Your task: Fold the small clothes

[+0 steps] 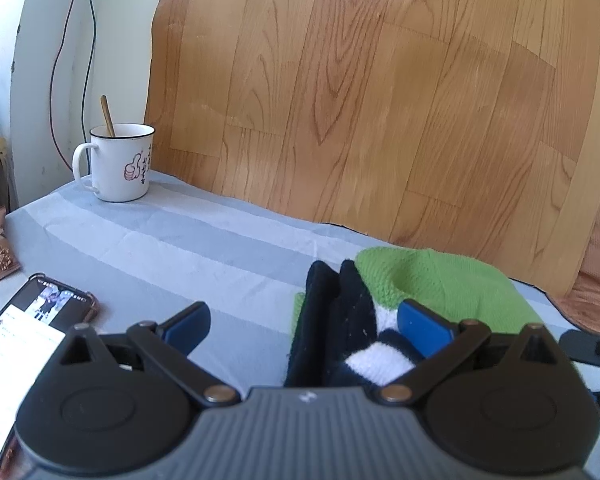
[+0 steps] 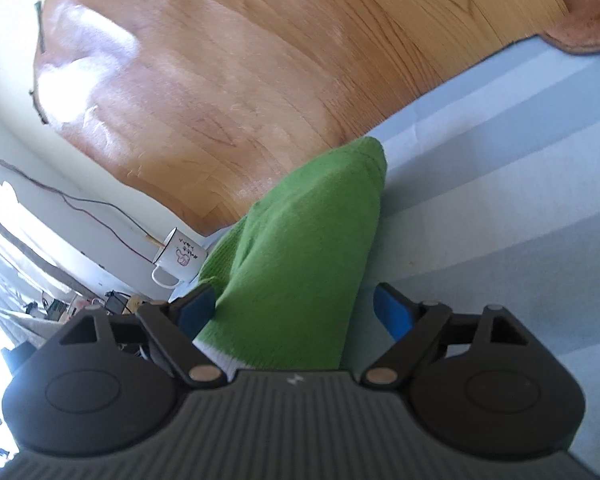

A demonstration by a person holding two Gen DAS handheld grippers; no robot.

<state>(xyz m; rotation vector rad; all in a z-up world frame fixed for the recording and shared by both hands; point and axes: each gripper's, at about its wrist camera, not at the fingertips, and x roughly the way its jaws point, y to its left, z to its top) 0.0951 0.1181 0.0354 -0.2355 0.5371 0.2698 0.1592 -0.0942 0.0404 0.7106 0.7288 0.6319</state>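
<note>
The left gripper (image 1: 306, 326) is spread wide, its blue pads (image 1: 424, 326) flanking the dark, white-striped end of a sock (image 1: 340, 332) that is bunched upward between them. The right gripper (image 2: 296, 308) is likewise held wide around the green sock (image 2: 308, 248), whose long axis is seen running away from the fingers toward the wooden board (image 2: 240, 60). The garment is laid on the grey-blue striped cloth (image 1: 188, 248). A white mug (image 1: 120, 164) is set well apart at the left, and a phone (image 1: 24, 344) is placed just beside the left gripper.
</note>
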